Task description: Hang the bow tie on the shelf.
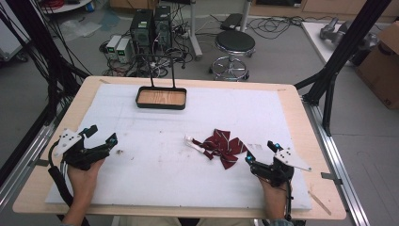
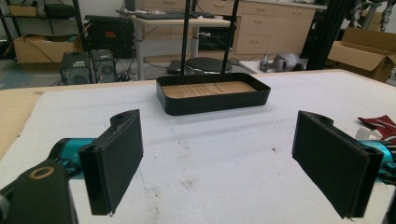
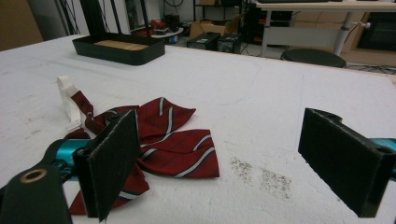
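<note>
A dark red bow tie (image 1: 222, 147) with pale stripes and a white strap (image 1: 194, 143) lies on the white mat right of centre. In the right gripper view the bow tie (image 3: 163, 137) lies just beyond the left jaw. My right gripper (image 1: 260, 152) stands open just right of the tie, nothing between its jaws. My left gripper (image 1: 101, 135) is open at the mat's left side, far from the tie. A black tray (image 1: 161, 98) with a wooden floor and a tall wire handle stands at the back centre; the tray (image 2: 212, 93) lies straight ahead in the left gripper view.
The white mat (image 1: 155, 169) covers a wooden table (image 1: 301, 122). Dark smudges (image 3: 261, 175) mark the mat near the right gripper. Beyond the table are a stool (image 1: 234, 44), computers (image 1: 150, 26) and cardboard boxes (image 1: 382, 61).
</note>
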